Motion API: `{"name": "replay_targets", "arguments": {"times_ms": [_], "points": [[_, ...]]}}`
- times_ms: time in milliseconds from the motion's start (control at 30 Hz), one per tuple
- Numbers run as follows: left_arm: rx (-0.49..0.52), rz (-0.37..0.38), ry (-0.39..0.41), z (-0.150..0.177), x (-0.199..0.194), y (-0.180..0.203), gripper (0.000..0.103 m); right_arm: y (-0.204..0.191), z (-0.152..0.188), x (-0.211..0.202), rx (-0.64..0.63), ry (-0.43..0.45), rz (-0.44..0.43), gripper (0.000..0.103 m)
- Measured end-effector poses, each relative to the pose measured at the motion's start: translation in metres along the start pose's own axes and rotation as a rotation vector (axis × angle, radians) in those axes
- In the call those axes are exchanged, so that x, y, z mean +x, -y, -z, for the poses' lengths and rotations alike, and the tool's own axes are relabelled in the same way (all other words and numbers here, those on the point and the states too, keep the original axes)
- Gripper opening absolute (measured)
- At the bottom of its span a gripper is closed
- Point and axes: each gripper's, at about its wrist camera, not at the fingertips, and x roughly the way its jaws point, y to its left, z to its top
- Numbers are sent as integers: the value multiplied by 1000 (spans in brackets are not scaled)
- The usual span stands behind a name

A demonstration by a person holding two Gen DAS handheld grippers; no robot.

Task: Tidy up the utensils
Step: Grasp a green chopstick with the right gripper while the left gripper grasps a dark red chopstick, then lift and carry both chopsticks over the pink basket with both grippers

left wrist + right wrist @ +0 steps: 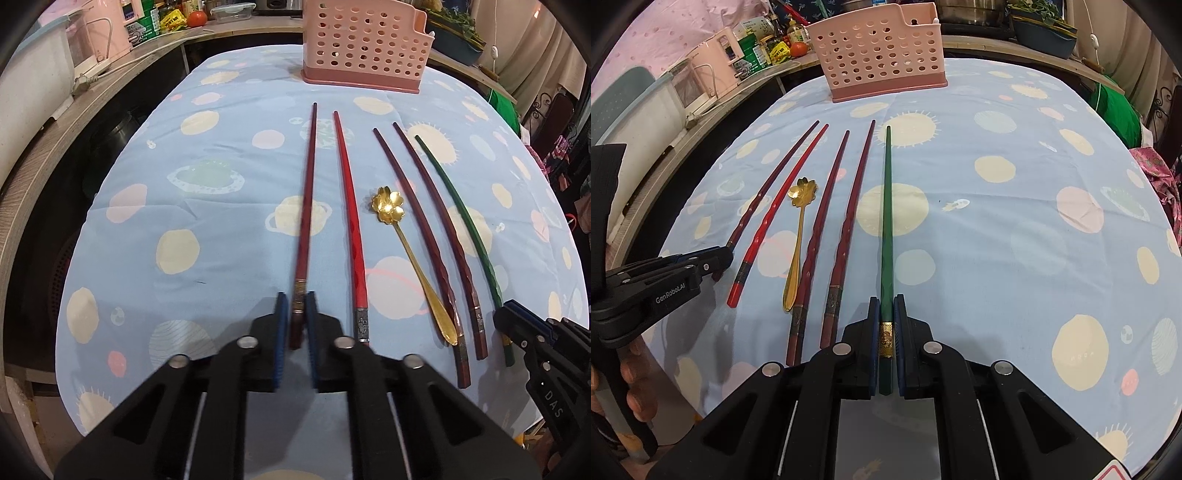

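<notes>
**Both grippers closed on chopsticks at the near end of the row**

We see five chopsticks and a spoon laid out lengthwise on a worktop (229, 206) covered by a pale blue cloth with planet and sun prints. At the far edge stands a pink perforated utensil holder (364, 48), upright and well apart from the utensil tips.

Our left gripper (295, 314) has its blue-padded fingers (281, 314) drawn narrow around the banded handle end of the dark red chopstick (308, 192), the leftmost of the row. Whether that chopstick is lifted off the cloth, we cannot tell.

Just beside it lies the bright red chopstick (351, 229), then the gold flower-shaped spoon (406, 243), its bowl pointing toward the holder. Next come two dark maroon chopsticks (428, 236) lying close together.

Our right gripper (885, 321) pinches the green chopstick (886, 221), the rightmost one, with its fingers (899, 325) pressed against the gold band near the handle end. The chopstick points straight toward the holder.

A pink kettle (716, 55) and a tomato (799, 48) sit on a side counter beyond the worktop.
</notes>
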Motion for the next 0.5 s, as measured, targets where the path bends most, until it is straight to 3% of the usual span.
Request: {"name": "replay_targets", "arguments": {"times_ms": [267,500], "points": [[-26,44,-6,-4,-8,-3,7,2,-6,-11,6,23,-6,7],[-58,73,61,-20,-41,-8,7,4,-23,-37,21,93,-23,7]]}}
